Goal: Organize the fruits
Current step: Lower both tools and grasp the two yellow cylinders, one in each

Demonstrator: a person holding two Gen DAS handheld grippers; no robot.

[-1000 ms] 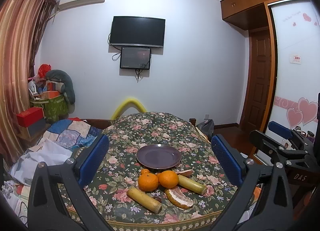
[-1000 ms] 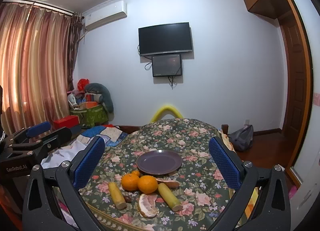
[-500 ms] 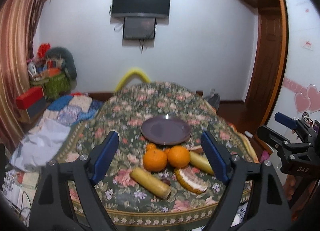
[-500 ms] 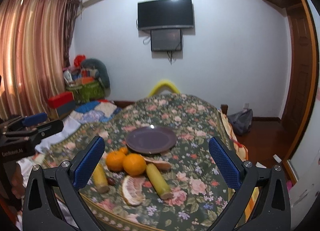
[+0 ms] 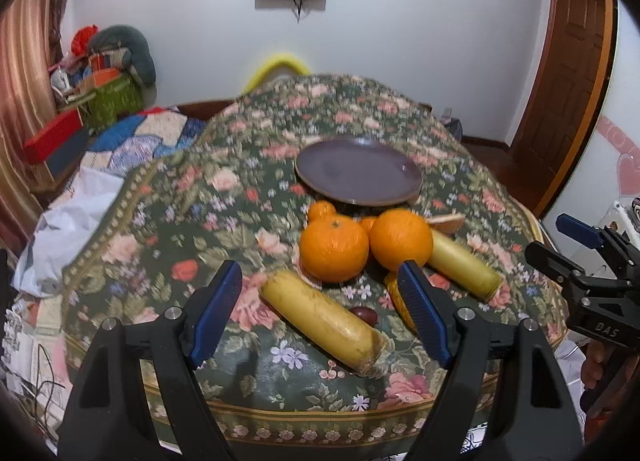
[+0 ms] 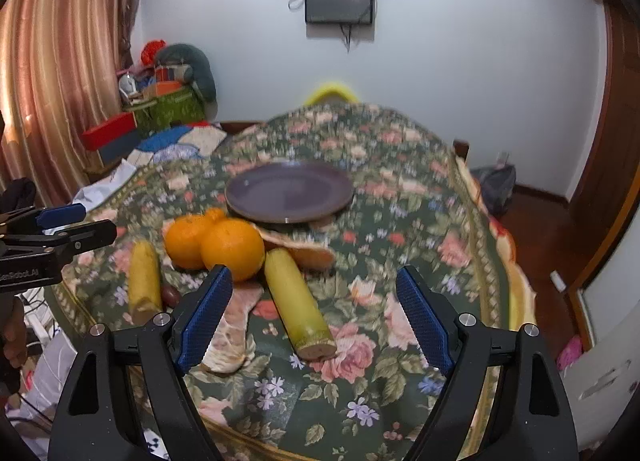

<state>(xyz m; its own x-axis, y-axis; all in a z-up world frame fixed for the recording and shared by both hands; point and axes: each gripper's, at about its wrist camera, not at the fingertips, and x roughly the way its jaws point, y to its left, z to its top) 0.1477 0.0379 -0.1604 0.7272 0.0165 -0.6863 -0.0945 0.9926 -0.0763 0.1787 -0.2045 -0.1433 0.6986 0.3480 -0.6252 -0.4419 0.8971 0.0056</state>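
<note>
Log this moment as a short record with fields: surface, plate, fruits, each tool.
surface: floral tablecloth over a round table
plate: purple plate, nothing on it
oranges: two large oranges touching side by side in front of the plate, smaller ones behind them
sugarcane: two yellow sugarcane pieces, one on each side of the oranges
pomelo: peeled pomelo segment near the table's front edge
left tool: open, above the left cane piece, holding nothing
right tool: open, above the right cane piece, holding nothing
</note>
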